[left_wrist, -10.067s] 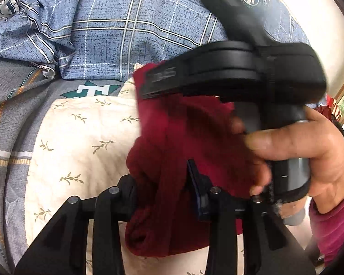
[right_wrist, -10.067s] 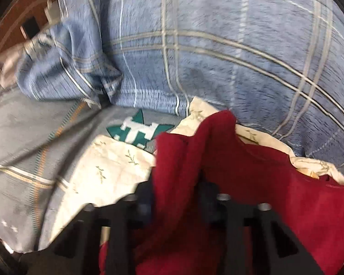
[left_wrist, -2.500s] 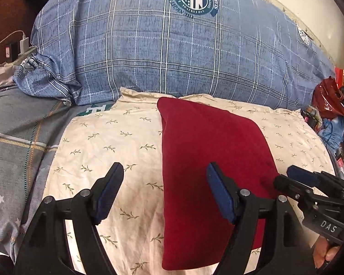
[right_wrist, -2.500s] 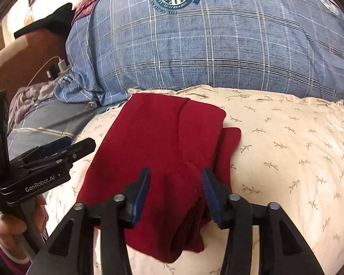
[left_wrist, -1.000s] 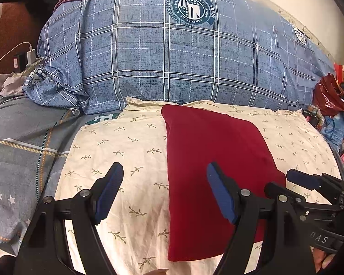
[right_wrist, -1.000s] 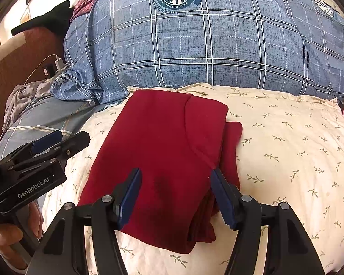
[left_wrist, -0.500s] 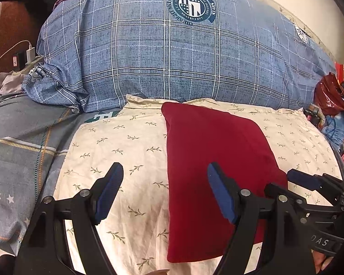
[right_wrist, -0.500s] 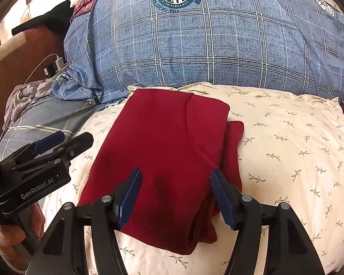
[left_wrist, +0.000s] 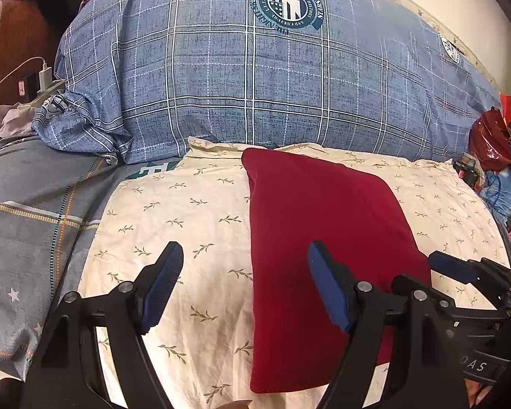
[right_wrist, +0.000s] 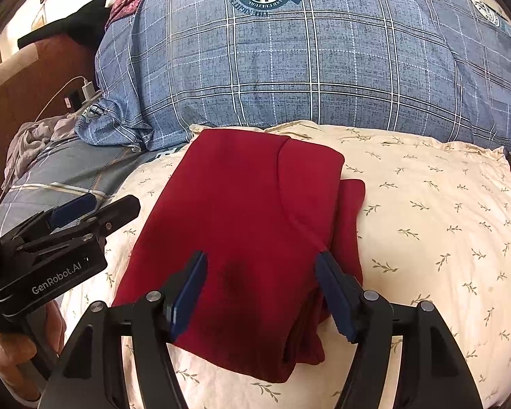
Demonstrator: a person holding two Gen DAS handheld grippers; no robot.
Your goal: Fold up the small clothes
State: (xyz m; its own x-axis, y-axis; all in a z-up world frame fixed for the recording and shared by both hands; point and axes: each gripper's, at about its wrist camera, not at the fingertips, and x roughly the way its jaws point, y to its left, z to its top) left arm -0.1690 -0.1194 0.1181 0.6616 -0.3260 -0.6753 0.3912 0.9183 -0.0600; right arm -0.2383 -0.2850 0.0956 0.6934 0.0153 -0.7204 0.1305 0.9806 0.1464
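A dark red garment (left_wrist: 323,225) (right_wrist: 255,225) lies folded into a flat oblong on a cream pillow with a leaf print (left_wrist: 173,218) (right_wrist: 426,225). My left gripper (left_wrist: 244,255) hovers open over the garment's left edge, nothing between its blue pads. My right gripper (right_wrist: 260,266) hangs above the near end of the garment; its jaws are opening and the pads do not touch the cloth. Each gripper shows in the other's view: the right one (left_wrist: 460,272) at the lower right, the left one (right_wrist: 85,211) at the left, held by a hand (right_wrist: 13,351).
A big blue plaid pillow (left_wrist: 272,78) (right_wrist: 306,54) rises behind the cream one. A grey striped bedsheet (left_wrist: 27,225) lies to the left. A charger and cable (left_wrist: 44,71) sit by the wooden headboard. A red bag and clutter (left_wrist: 490,143) crowd the right side.
The right gripper's jaws have spread a little wider over the garment. Both hands stay where they were, and the garment has not moved.
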